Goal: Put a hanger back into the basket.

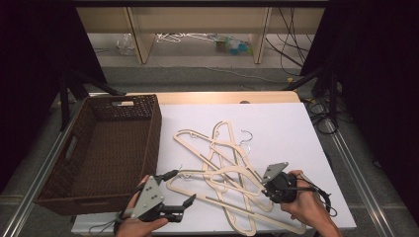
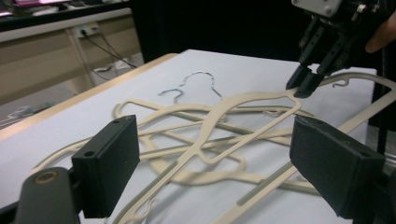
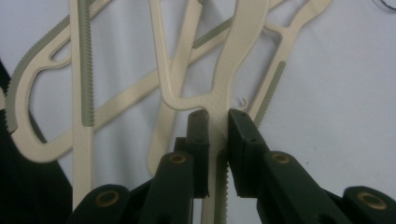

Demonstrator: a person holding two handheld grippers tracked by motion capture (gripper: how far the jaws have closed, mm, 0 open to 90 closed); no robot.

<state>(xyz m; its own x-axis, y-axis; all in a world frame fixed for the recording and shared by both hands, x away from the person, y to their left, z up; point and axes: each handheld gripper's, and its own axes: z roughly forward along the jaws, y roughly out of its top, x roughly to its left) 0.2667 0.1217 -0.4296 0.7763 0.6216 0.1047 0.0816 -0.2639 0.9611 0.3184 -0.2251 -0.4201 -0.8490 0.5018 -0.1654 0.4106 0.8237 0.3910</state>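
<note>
A dark brown wicker basket (image 1: pixel 148 128) stands on the left part of the bench, its inside bare, with cut-out handles in its walls. Just to its right a tangle of cream plastic hangers (image 1: pixel 222 163) lies flat on the white sheet (image 1: pixel 291 128) that covers the bench (image 1: pixel 222 97), whose pale wooden edge shows along the far side. Two metal hooks curl up at the far end of the tangle.

The right gripper (image 1: pixel 265 185) is clamped on one hanger (image 3: pixel 229 70) from the pile; in the right gripper view its jaws press both sides of the hanger's ribbed bar. In the left gripper view that hanger (image 2: pixel 243 105) sits on top of the others, pinched near its shoulder. The left gripper (image 1: pixel 184 186) sits near the front edge beside the basket, its jaws wide apart with nothing between them.

Beyond the bench are a grey floor, a light wooden frame, loose cables and dark drapes on both sides. Small items under the frame are too blurred to name. The nearest hanger bars run out of frame at the bottom.
</note>
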